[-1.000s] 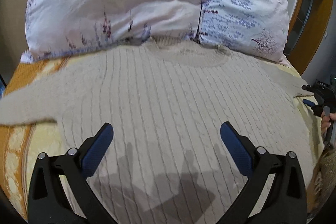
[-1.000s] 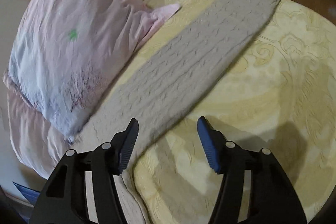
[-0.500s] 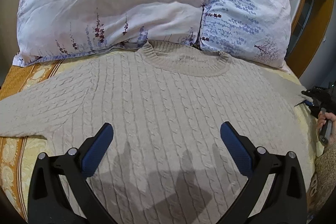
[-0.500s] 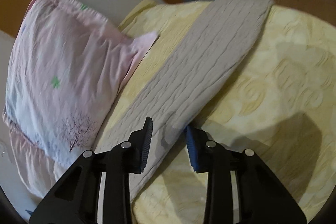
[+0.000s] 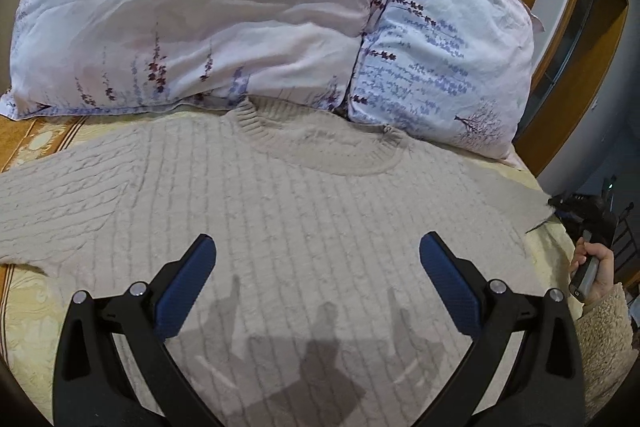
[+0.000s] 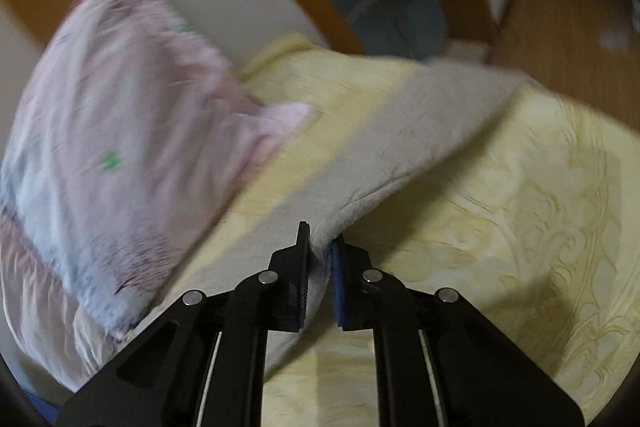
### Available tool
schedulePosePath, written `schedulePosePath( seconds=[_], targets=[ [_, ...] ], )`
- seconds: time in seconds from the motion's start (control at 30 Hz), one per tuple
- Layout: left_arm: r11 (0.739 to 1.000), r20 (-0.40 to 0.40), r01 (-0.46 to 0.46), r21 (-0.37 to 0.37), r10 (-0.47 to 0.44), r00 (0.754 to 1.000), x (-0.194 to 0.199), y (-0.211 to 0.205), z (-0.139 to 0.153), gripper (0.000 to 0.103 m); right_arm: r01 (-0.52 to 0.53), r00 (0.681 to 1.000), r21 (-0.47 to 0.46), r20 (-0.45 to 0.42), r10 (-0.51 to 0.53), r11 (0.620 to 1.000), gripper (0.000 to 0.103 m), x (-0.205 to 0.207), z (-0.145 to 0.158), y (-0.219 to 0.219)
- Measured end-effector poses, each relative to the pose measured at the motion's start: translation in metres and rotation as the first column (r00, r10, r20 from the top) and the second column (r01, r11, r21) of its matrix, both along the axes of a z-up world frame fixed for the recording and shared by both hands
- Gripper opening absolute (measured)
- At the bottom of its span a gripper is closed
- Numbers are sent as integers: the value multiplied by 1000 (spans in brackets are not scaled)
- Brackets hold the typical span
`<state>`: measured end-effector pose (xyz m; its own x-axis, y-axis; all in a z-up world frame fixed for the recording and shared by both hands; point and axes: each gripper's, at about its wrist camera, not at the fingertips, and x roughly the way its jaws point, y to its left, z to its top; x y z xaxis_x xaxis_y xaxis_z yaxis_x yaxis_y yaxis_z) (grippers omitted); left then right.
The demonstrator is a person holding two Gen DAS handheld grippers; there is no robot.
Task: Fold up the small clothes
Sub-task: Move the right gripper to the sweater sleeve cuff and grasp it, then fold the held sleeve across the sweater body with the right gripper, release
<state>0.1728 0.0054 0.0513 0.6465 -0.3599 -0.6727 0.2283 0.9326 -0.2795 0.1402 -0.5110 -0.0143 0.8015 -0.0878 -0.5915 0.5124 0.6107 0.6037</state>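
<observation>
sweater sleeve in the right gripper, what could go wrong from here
1. The right gripper pinches only the edge of the sleeve, so the knit may slip out when pulled across.
2. The left gripper hovers open over the sweater body, pinning nothing; the whole garment could drag along instead of folding.
3. The collar touches the pillows, so a tug might bunch it against them.

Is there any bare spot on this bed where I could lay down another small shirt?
Bare yellow bedspread lies right of the sweater's sleeve, which the right gripper pinches. The sweater and pillows crowd the middle.
</observation>
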Motion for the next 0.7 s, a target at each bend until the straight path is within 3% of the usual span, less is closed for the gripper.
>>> schedulePosePath(
  seconds=[0.17, 0.23, 0.33, 0.43, 0.5, 0.57, 0.63, 0.67, 0.7],
  targets=[
    [999, 4, 32, -36, -31, 999, 4, -7, 1, 101, -198, 972, -118, 103, 210, 973, 10, 10, 48, 65],
    [997, -2, 41, -68, -42, 999, 5, -9, 0, 101, -325, 933, -144, 114, 342, 935, 10, 18, 56, 108],
    [992, -18, 43, -115, -45, 999, 6, -10, -1, 101, -481, 865, -143, 81, 495, 865, 10, 30, 46, 164],
    [988, -38, 46, -149, -52, 998, 8, -9, -4, 101, -626, 779, -79, -18, 627, 776, 11, 47, 10, 220],
    [986, -48, 45, -159, -53, 997, 8, -7, -5, 101, -657, 754, -71, -84, 652, 751, 13, 53, -6, 235],
    [983, -55, 44, -176, -55, 997, 8, -3, -5, 101, -649, 760, -35, -73, 646, 760, 18, 51, -11, 234],
    [979, -62, 37, -198, -50, 997, 9, 2, -6, 101, -622, 783, 26, -24, 622, 783, 39, 47, -8, 218],
    [978, -67, 33, -208, -48, 997, 10, 5, -6, 101, -581, 813, 55, 5, 582, 812, 50, 44, -5, 204],
    [976, -74, 28, -216, -46, 996, 11, 6, -7, 101, -558, 830, 64, 20, 558, 827, 51, 41, -5, 195]
  ],
)
